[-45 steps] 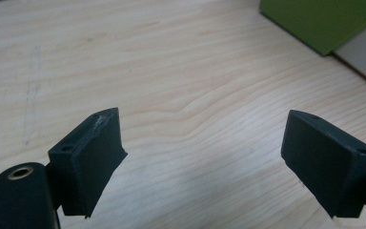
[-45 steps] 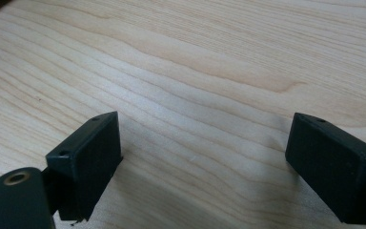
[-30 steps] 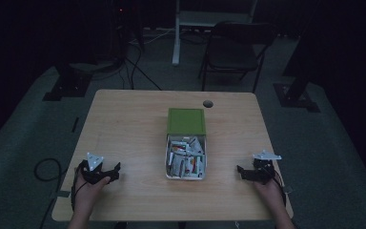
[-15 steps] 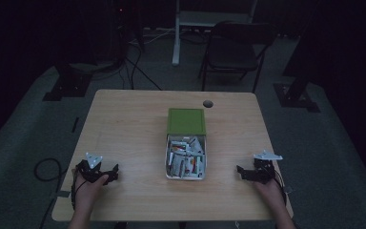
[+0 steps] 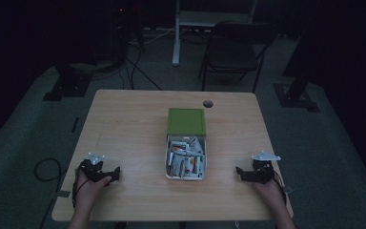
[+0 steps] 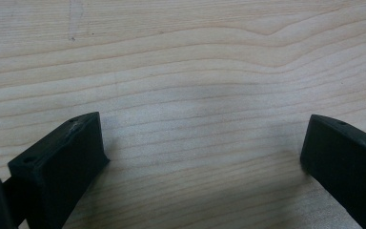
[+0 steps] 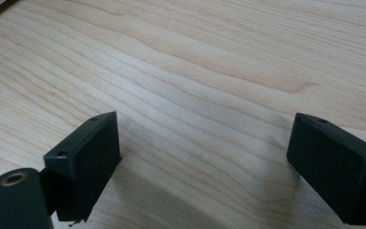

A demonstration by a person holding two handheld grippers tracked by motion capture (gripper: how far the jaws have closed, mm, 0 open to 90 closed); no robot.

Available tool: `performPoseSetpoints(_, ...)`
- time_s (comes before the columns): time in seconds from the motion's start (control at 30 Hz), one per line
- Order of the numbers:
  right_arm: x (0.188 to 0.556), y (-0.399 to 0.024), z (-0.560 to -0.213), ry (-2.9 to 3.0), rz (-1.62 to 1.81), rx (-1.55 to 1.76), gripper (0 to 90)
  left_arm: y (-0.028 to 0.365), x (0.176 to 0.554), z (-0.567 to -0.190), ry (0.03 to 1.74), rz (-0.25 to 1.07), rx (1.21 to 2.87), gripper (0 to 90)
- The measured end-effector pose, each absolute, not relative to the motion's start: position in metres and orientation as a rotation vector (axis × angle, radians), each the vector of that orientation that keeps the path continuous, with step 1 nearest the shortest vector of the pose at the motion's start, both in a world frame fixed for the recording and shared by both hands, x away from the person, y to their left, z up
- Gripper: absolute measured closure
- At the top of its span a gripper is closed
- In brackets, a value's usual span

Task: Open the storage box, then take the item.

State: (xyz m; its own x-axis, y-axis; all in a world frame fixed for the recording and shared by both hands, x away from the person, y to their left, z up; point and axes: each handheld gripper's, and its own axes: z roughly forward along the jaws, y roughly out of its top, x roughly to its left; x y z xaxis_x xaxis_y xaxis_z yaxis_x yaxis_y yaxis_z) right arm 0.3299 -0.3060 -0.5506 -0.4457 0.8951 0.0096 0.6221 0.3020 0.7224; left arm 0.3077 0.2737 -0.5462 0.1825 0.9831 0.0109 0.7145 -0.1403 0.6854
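1. Table [image 5: 124, 124]: light wood top with plain grain and a round cable hole [image 5: 208, 103] near its far edge. It stands on a dark floor in a dim room.
2. Box [image 5: 167, 168]: white, open, oblong, set at the middle of the table between the two grippers and well apart from each. It is packed with small packets [image 5: 186, 160], white with red and orange print; the print is too small to read.
3. Green lid [image 5: 186, 121]: a flat rectangle lying on the table, touching the far end of the box.
4. Left gripper [image 5: 116, 172]: held in the person's left hand [image 5: 88, 187] at the near left of the table, pointing toward the box. Its jaws have just been opening and now stand wide. In the left gripper view [image 6: 198, 157] only bare wood lies between them.
5. Right gripper [image 5: 239, 172]: held in the person's right hand [image 5: 269, 191] at the near right of the table, pointing toward the box. Its jaws stand wide. In the right gripper view [image 7: 205, 155] only bare wood lies between them.
6. Folding chair [image 5: 236, 47]: dark, standing on the floor beyond the far edge of the table.
7. Cables [image 5: 138, 71]: dark, trailing over the floor beyond the far left of the table.
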Motion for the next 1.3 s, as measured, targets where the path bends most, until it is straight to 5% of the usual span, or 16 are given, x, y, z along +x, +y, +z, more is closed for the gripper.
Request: performPoseSetpoints(1.3, 0.326, -0.29, -0.52, 2.231, 1.017, 1.445, 12.7, 0.274, 0.308, -0.546, 1.592, 0.643, 1.917, 1.1)
